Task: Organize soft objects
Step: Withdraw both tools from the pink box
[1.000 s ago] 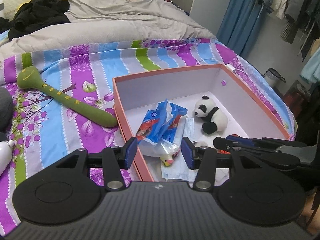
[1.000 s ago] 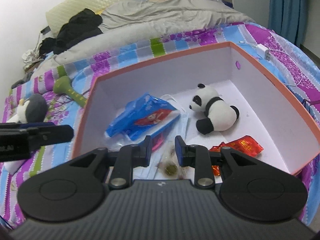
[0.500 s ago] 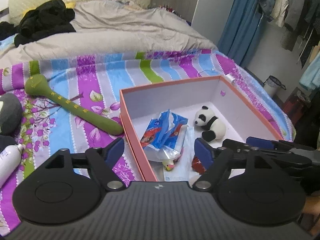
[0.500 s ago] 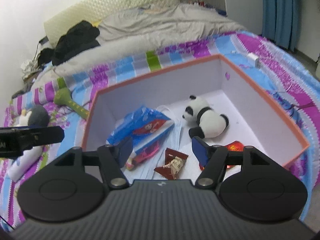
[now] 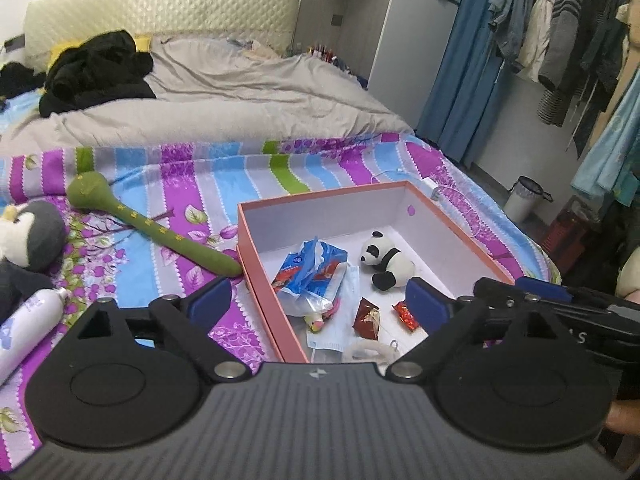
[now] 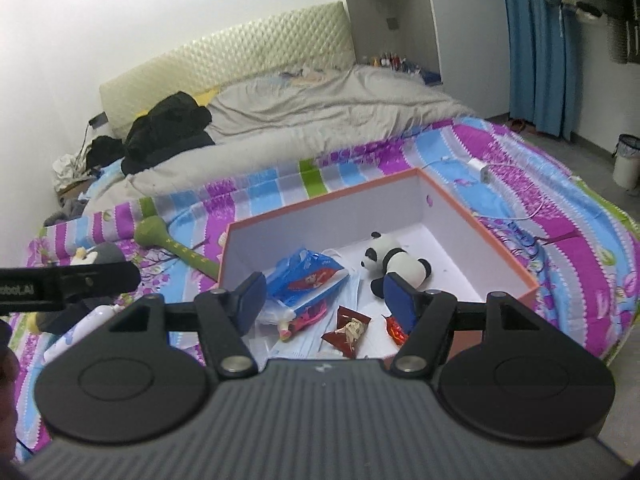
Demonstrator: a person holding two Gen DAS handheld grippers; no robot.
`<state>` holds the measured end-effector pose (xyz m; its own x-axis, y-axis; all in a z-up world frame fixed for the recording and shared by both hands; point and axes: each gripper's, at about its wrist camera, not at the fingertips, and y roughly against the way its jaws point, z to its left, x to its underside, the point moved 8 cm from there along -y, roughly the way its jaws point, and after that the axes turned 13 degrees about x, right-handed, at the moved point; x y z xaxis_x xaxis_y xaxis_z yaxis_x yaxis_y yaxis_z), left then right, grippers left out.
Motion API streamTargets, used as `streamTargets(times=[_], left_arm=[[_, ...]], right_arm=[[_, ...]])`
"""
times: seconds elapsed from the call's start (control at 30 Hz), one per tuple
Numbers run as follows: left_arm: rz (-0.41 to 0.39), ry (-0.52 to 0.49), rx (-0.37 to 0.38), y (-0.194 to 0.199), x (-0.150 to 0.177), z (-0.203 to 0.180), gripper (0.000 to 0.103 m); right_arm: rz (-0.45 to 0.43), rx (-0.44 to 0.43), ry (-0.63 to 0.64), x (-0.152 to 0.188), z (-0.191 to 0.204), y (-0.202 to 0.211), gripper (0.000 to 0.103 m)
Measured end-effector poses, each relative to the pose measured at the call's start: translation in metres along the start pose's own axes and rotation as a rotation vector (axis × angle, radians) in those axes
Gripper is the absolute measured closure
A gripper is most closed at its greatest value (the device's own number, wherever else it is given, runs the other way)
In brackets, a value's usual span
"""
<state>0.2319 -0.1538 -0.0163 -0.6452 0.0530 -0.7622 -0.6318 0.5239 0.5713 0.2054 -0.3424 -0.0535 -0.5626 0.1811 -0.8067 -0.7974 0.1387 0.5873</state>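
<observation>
An orange-rimmed box point(image 5: 256, 256) point(image 6: 516, 264) sits on the striped bedspread. Inside lie a plush panda point(image 5: 384, 258) point(image 6: 394, 264), a blue tissue pack point(image 5: 310, 266) point(image 6: 306, 276), face masks and red snack packets point(image 5: 368, 318) point(image 6: 348, 330). A green plush club point(image 5: 148, 226) point(image 6: 172, 242) lies left of the box. A grey penguin plush point(image 5: 28, 236) point(image 6: 100, 254) sits further left. My left gripper point(image 5: 318, 306) is open and empty above the box's near edge. My right gripper point(image 6: 324, 300) is open and empty, held above the box.
A white bottle point(image 5: 28, 326) lies at the near left. A grey duvet point(image 5: 224, 100) and black clothes point(image 5: 96, 72) cover the far bed. A white charger and cable point(image 6: 482, 170) lie right of the box. A bin point(image 5: 524, 198) stands on the floor.
Both grippers have opened wide and pulled back and up from the box. A dark red snack packet left the right gripper and lies in the box.
</observation>
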Motion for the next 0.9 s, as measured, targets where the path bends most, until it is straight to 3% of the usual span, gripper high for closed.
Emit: streamTargets(times=[0.33, 0.5, 0.9], left_arm=[[-0.03, -0.006, 0.011, 0.052, 0.019, -0.018, 0.002], [-0.019, 0.0, 0.013, 0.064, 0.034, -0.022, 0.001], [0.001, 0.012, -0.009, 0.076, 0.069, -0.017, 0.001]], right_arm=[[-0.044, 0.012, -0.011, 0.019, -0.003, 0.056, 0.034], [-0.055, 0.032, -0.025, 0.03, -0.008, 0.072, 0.009], [-0.037, 0.081, -0.013, 0.065, -0.015, 0.082, 0.008]])
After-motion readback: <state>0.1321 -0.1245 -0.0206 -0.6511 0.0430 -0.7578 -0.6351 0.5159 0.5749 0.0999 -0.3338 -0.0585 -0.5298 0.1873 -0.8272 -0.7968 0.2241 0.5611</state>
